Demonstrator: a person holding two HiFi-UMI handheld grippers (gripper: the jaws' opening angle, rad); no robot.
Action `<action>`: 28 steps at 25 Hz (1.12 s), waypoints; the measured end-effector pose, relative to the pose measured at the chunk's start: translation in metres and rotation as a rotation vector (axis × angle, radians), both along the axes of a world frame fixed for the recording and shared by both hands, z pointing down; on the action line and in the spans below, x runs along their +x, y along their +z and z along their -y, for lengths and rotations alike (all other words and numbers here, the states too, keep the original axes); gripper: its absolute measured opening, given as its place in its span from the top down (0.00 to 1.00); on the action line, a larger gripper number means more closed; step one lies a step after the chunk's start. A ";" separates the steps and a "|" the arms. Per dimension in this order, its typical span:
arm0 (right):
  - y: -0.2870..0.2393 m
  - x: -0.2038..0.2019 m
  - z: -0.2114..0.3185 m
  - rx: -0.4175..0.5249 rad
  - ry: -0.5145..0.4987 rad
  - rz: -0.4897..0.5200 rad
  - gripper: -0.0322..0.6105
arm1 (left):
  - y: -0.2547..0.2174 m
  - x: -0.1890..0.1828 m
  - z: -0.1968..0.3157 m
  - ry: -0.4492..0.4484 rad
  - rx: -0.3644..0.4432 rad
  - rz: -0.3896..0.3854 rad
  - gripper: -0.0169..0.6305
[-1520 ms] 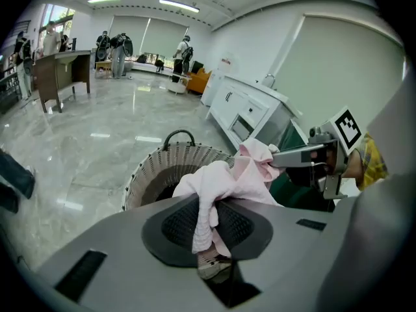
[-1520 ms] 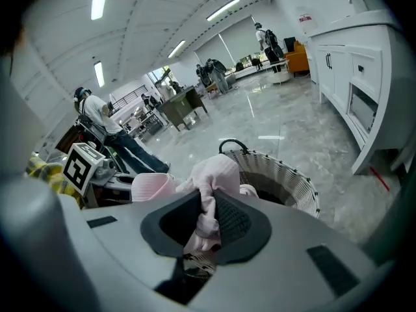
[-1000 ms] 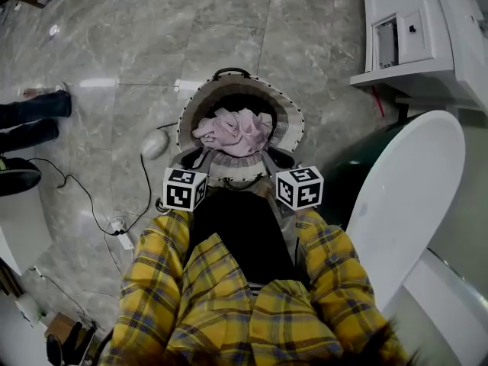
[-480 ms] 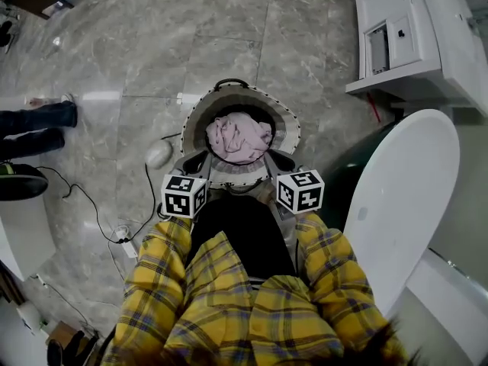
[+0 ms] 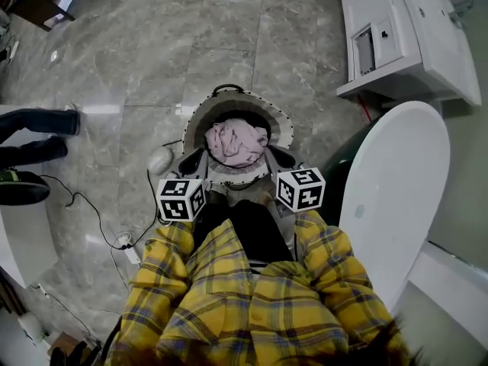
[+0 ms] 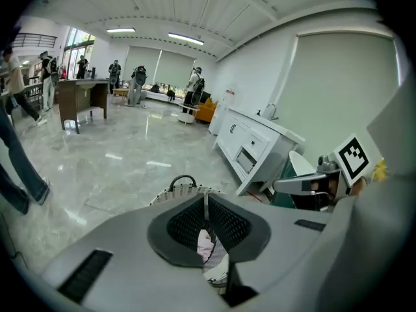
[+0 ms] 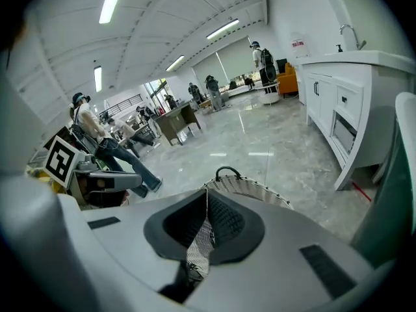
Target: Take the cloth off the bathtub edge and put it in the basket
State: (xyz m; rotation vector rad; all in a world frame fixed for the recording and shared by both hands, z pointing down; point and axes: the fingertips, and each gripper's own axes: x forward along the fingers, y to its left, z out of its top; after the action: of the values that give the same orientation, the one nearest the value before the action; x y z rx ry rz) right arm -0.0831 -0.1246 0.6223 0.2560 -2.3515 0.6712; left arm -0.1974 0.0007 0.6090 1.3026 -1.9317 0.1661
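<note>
The pink cloth (image 5: 236, 142) lies bunched inside the round woven basket (image 5: 200, 113) on the marble floor, and neither gripper touches it. My left gripper (image 5: 197, 157) and right gripper (image 5: 280, 157) hover side by side over the basket's near rim. In the left gripper view the left gripper (image 6: 206, 197) is shut with nothing held; a bit of the cloth (image 6: 207, 246) shows below its tips, and the basket (image 6: 175, 190) rim beyond. In the right gripper view the right gripper (image 7: 207, 192) is shut and empty above the basket (image 7: 253, 188).
The white bathtub (image 5: 396, 197) curves along the right, close to my right sleeve. A white cabinet (image 5: 404, 36) stands at the back right. A person's legs (image 5: 38, 120) are at the left. A cable (image 5: 99, 219) and a small white object (image 5: 158, 158) lie left of the basket.
The cloth, spread wide at the basket's top a second ago, has settled into a tighter heap inside. Both grippers stay at the near rim; the view has shifted slightly.
</note>
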 end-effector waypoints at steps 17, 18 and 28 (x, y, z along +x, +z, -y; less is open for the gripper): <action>-0.129 -0.014 0.015 0.132 0.114 0.231 0.91 | -0.132 -0.022 0.026 0.010 0.228 0.191 0.92; -0.136 -0.014 0.016 0.137 0.119 0.245 0.91 | -0.138 -0.022 0.025 0.010 0.239 0.202 0.92; -0.180 -0.006 0.014 0.162 0.163 0.346 0.91 | -0.171 -0.017 0.012 -0.001 0.310 0.248 0.92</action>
State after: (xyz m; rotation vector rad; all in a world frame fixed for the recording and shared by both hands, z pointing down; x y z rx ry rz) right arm -0.0887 -0.1386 0.4423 0.4375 -2.7442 0.6427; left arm -0.2148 -0.0114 0.4376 1.5413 -2.2352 0.0270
